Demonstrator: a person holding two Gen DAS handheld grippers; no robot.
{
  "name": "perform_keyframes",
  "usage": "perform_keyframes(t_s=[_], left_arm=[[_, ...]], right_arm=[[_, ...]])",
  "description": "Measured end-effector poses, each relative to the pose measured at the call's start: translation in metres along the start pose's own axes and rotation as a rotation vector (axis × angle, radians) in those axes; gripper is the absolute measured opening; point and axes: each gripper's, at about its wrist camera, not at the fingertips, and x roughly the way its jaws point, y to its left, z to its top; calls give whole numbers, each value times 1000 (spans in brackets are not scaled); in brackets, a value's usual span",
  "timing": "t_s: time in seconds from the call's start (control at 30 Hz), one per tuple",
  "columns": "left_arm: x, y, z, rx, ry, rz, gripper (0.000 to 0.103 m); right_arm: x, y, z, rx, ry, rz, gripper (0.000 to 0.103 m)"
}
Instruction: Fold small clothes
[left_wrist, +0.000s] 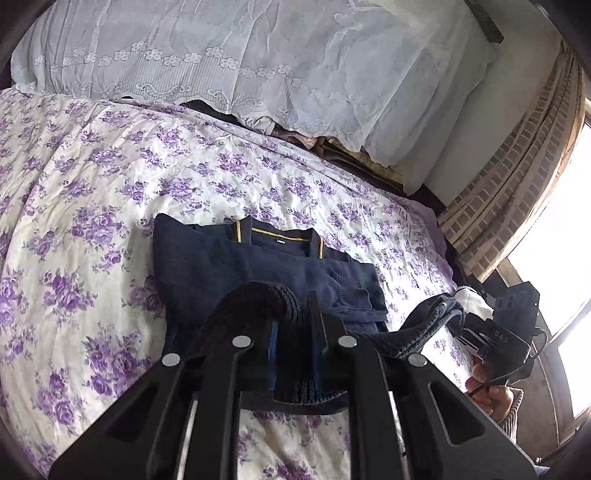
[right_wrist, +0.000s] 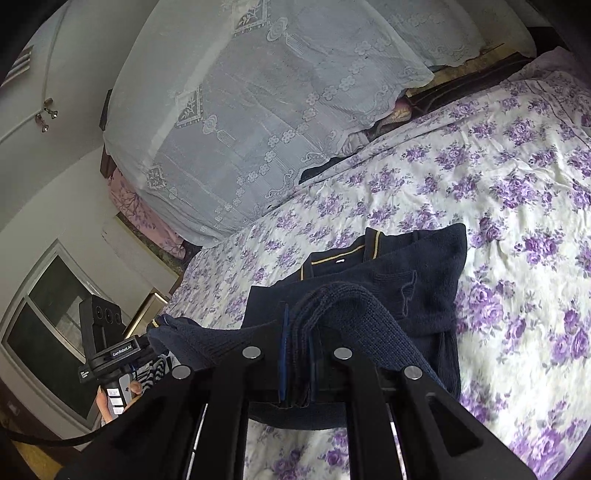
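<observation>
Tilting downward, both hand-held grippers (left_wrist: 291, 325) (right_wrist: 299, 332) pinch the navy sweater's (left_wrist: 229, 258) hem

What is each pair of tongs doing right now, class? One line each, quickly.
Left tongs: shut on the hem of the navy sweater.
Right tongs: shut on the same hem, at its other end.

- The sweater (left_wrist: 236, 266) is dark navy knit, with a thin mustard-yellow stripe along the collar (left_wrist: 280, 233) and a small white label inside it.
- The bedsheet (left_wrist: 110, 192) is cream-white, scattered with purple rose sprays (small grey-green leaves among them).
- The lace cover (left_wrist: 229, 48) is pale bluish-white, with embroidered flower rows and scrolled borders.
- The left gripper (left_wrist: 291, 325) and right gripper (right_wrist: 299, 332) are matte black with silver round bolts.
- The curtain (left_wrist: 509, 192) shows a tan-and-white brick-like check.
</observation>
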Motion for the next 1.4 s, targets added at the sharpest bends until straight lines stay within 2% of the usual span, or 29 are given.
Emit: perform_keyframes(t_s=[0.37,0.67,0.97,1.13,1.2,1.23,1.3,1.33,1.37,1.4], left_arm=[[40,17,36,-22,13,6,13],[86,48,58,-75,38,56,13],[140,90,48,-151,103,76,14],[151,103,44,-193,116,43,16],[148,102,45,-198,113,38,16],[144,101,46,-201,109,37,20],[128,96,49,-198,79,24,38],[117,93,51,-188,42,16,58],[102,87,53,-170,-16,40,82],[85,80,55,-140,-91,94,89]], right_arm=[[42,-22,34,30,18,-17,9],[94,-57,59,94,43,-65,9],[146,-101,52,178,111,-99,10],[150,-107,49,181,112,-89,10],[148,-107,50,179,107,-69,16],[144,-106,51,185,102,-60,19],[127,-101,55,186,35,-41,34],[117,-97,58,172,-3,-27,35],[109,-91,61,152,-33,-17,36],[100,-84,63,125,-71,-20,39]])
